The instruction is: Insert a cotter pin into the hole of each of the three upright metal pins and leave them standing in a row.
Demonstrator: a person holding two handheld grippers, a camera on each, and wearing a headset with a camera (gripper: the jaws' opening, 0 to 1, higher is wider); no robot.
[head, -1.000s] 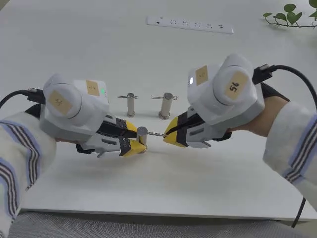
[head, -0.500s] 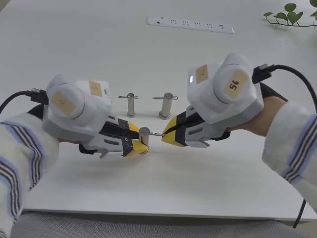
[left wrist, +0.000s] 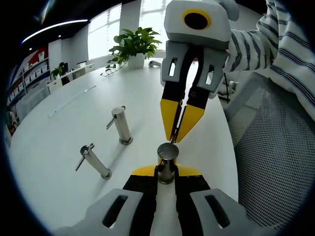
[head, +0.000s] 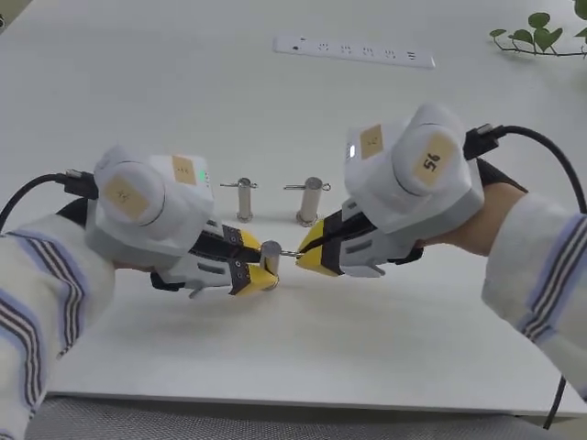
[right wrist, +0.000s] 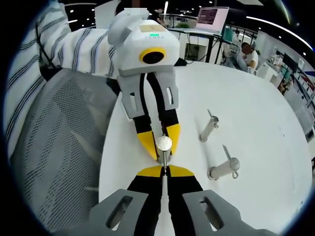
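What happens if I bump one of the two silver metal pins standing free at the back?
The tall, narrow silver metal pin stands on a small base, so it would probably tip. It looks solid, likely heavy for its size. The thin cotter pin through its top might stop it rolling.

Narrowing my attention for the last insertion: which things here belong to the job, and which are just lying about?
In the job:
front pin, held in the left hand-held gripper
cotter pin, held in the right hand-held gripper
far-left pin and far-right pin, both already cottered

Lying about:
power strip
plant
mesh chair
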